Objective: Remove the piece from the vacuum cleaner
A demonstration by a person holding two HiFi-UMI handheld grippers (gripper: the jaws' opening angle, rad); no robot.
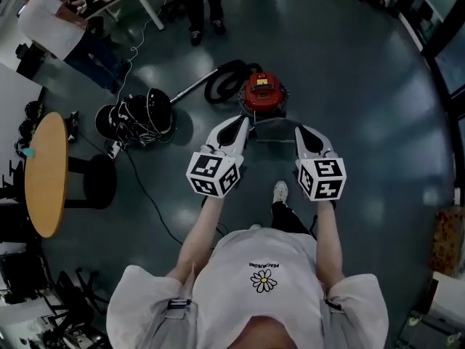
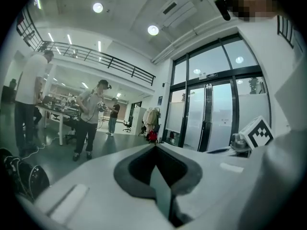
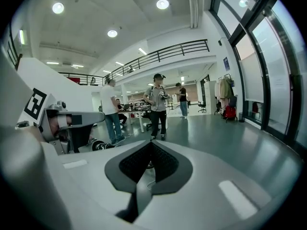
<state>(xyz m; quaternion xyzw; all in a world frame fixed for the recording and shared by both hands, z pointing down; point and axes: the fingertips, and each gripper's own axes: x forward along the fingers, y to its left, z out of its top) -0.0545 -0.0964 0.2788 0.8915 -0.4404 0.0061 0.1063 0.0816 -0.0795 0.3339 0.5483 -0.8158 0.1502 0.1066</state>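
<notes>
Hard to read:
- Table (image 1: 45, 173), far left: partly masked by dark gear at the frame edge.
- Person (image 1: 54, 27), top left: only the back and legs show.
- Black bundle (image 1: 142, 115) on the floor: cables or straps, can't tell which.
- Vacuum (image 1: 263, 93): too small here to tell which piece comes off.
- Neither gripper view shows the vacuum. Both look out across the hall at people, desks and glass doors.

Materials and shapes:
- Table: round wood top on a dark pedestal.
- Floor (image 1: 363, 122): glossy dark grey-blue, with light glare.
- Wand (image 1: 190, 89): thin, straight and metal-looking. It runs up-right into the hose (image 1: 225, 82).
- Hose: black, coiled in one loop.
- Vacuum: round red top with a dark centre, on a pale base.
- Grippers: smooth white shells with black pads (image 2: 122, 174).

Positions:
- Left gripper (image 1: 245, 120): jaws closed tip to tip, nothing between them. The pads leave a diamond-shaped gap behind the tips.
- Right gripper (image 1: 298, 128): same, jaws together and empty.
- The vacuum stands on the floor just ahead of both tips, centred between them, and neither gripper touches it.
- The vacuum's pale near edge shows in the gap between the two grippers.
- The hose loop lies just left of the vacuum, beyond the left gripper's tip.
</notes>
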